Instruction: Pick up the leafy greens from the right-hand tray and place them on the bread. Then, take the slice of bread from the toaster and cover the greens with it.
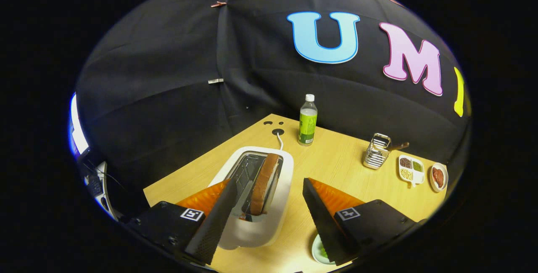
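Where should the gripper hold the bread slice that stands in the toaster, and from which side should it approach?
Grip the bread slice by its raised top edge, coming down from above. It stands upright in the toaster slot, so probably only that edge offers both flat faces. The open gripper already straddles it.

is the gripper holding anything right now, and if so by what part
Nothing is held. The gripper is open, its fingers spread either side of the slice of bread standing in the toaster, touching neither.

White toaster (256, 205), brown-crusted bread (265, 184), green-labelled bottle (307, 120), possibly white-capped.
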Motion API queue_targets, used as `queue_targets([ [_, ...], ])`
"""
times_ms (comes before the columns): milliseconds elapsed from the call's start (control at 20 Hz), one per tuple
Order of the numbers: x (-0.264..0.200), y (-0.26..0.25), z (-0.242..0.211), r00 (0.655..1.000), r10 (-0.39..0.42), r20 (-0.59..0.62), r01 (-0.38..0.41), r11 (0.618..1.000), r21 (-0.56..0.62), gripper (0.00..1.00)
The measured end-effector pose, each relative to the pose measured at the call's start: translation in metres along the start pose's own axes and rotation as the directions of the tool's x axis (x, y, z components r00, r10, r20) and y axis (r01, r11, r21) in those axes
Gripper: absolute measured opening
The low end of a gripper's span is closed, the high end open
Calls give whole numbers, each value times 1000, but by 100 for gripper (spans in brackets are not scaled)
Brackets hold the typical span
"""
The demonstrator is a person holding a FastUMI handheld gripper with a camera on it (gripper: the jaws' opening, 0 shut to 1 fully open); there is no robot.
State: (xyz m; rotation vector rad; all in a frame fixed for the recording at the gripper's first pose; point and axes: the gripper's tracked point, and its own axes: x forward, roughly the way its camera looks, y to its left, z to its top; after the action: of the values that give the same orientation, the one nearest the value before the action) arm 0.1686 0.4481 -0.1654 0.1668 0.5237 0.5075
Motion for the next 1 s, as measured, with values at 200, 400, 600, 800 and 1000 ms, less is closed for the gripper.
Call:
queue_targets([
  [200,25,-5,-16,996,-34,-81,42,994,102,74],
  [400,28,7,-11,997,-2,-82,14,988,151,29],
  [600,20,9,-4,999,-18,-47,22,997,77,13],
  [800,4,10,15,1000,-8,5,8,997,75,11],
  [1000,-17,-4,47,996,-15,85,8,997,78,11],
])
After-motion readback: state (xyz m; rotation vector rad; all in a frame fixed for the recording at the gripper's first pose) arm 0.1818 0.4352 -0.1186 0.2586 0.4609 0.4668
